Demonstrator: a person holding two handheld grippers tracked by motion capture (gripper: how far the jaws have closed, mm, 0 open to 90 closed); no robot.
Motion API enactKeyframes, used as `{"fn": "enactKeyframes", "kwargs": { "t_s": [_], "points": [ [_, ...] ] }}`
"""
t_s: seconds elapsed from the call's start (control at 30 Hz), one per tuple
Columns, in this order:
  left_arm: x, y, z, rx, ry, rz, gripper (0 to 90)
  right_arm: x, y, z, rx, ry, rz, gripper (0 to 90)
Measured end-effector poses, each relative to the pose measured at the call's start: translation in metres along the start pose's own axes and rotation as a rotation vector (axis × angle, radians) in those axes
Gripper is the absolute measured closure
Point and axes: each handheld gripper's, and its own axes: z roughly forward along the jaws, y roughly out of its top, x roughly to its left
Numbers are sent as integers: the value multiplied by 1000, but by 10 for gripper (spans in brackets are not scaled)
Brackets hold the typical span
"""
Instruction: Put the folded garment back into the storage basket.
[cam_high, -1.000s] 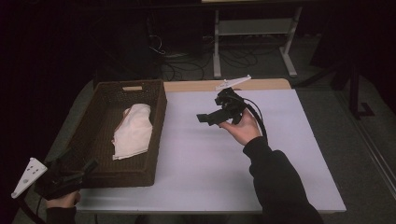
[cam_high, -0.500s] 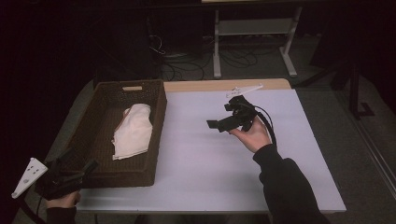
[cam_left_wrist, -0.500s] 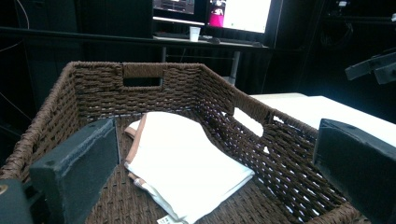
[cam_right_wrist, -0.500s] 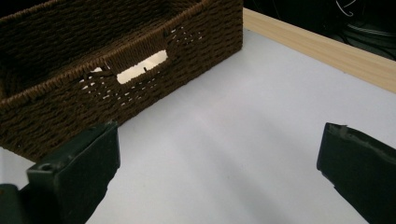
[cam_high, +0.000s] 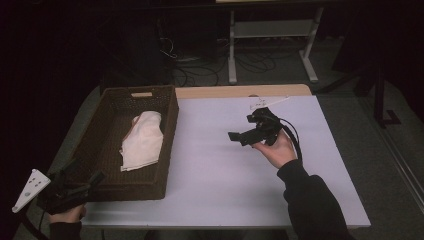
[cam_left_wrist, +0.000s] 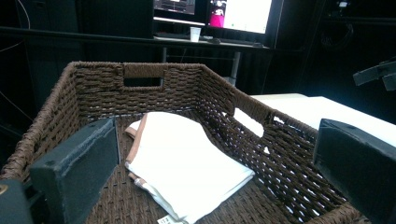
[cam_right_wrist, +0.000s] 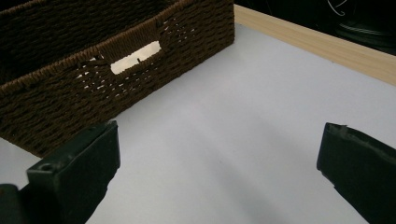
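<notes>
Folded cloth (cam_left_wrist: 187, 172), cream-white with a tan edge, lies flat inside the brown wicker basket (cam_high: 170, 145) at the left of the surface (cam_high: 220, 185). Judged soft, light and limp; pinch a stacked corner. Left hand-held gripper (cam_left_wrist: 215, 163) at the basket's near end and right hand-held gripper (cam_right_wrist: 219, 172) over bare surface both stand wide open, empty.

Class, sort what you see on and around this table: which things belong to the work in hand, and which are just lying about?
Belongs to the work:
wicker basket
folded cloth
left tool, open
right tool, open

Lying about:
paper cup
monitors
floor cables
</notes>
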Motion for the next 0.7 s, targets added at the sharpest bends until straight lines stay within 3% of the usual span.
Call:
{"fn": "enactKeyframes", "kwargs": {
  "t_s": [0.7],
  "points": [
    [-1,0,0,1,2,0,0,-8,-23,-23,-28,-25,24,0]
  ]
}}
